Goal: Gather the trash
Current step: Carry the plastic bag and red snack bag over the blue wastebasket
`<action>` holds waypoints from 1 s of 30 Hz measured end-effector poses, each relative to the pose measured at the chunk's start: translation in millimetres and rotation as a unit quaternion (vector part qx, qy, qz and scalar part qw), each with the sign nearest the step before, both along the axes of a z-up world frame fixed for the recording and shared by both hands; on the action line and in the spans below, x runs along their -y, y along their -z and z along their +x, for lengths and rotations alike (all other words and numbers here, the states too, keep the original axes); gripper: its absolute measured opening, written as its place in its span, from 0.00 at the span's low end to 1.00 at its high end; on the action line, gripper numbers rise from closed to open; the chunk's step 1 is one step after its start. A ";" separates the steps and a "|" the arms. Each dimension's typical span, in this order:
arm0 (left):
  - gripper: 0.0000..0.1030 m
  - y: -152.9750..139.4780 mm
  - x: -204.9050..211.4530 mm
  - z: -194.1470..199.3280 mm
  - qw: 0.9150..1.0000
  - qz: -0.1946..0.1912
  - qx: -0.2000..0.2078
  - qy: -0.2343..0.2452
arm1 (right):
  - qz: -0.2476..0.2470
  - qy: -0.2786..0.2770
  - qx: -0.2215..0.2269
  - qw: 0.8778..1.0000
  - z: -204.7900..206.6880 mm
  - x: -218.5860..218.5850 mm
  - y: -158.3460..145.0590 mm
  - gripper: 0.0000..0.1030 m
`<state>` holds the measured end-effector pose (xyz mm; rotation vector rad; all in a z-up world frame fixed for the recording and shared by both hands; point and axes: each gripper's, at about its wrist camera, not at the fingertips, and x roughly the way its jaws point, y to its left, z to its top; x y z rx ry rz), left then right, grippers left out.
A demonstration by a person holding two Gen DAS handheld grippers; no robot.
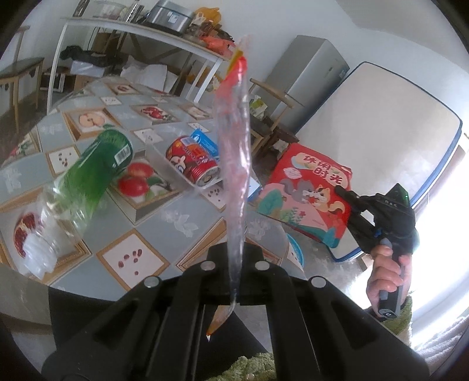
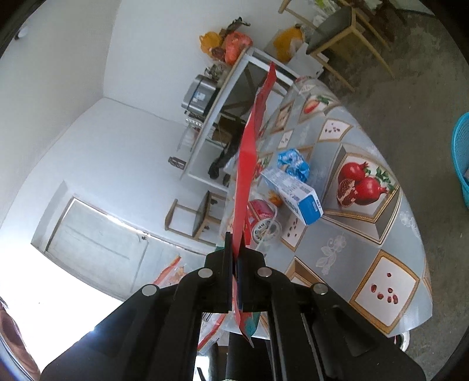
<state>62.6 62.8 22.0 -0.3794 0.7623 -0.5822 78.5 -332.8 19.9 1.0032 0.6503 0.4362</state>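
Note:
My left gripper (image 1: 236, 258) is shut on a clear plastic wrapper (image 1: 234, 140) with a red and yellow top, held upright above the table. My right gripper (image 2: 235, 258) is shut on a flat red snack bag (image 2: 249, 152); the same bag (image 1: 310, 193), printed with squirrels, shows in the left wrist view off the table's right edge. On the table lie a green-labelled clear bottle (image 1: 85, 175), a red can (image 1: 193, 164) (image 2: 262, 217), a blue and white carton (image 2: 293, 193) and a crumpled blue wrapper (image 2: 293, 161).
The table (image 2: 346, 240) has a grey fruit-print cloth. A blue basket (image 2: 461, 158) stands on the floor at the right. A white shelf table (image 1: 140, 32) with pots and bags, wooden chairs (image 2: 346, 26) and a leaning mattress (image 1: 381, 137) stand around.

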 end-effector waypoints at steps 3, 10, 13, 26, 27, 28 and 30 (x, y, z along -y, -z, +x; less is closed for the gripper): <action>0.00 -7.7 4.6 1.9 1.000 0.003 0.007 0.003 | 0.000 0.013 0.010 1.000 -8.9 7.0 -7.1 0.02; 0.00 -22.8 25.2 9.6 1.000 0.003 0.015 0.025 | 0.001 0.044 0.027 0.999 -29.4 25.5 -17.3 0.02; 0.00 -30.0 40.2 16.3 0.999 0.004 0.017 0.042 | -0.001 0.056 0.030 0.998 -33.9 30.2 -17.0 0.02; 0.00 -49.3 142.9 58.2 0.986 0.015 -0.008 0.167 | -0.046 0.140 0.040 0.988 -60.2 80.4 -27.5 0.02; 0.00 -49.1 157.3 64.0 0.983 0.015 -0.016 0.184 | -0.052 0.147 0.039 0.987 -61.3 85.1 -27.7 0.02; 0.00 -48.4 165.6 68.4 0.981 0.016 -0.021 0.193 | -0.060 0.156 0.038 0.985 -62.8 89.8 -28.0 0.02; 0.00 -45.9 193.1 80.1 0.975 0.022 -0.035 0.220 | -0.085 0.177 0.032 0.980 -65.0 101.3 -28.6 0.02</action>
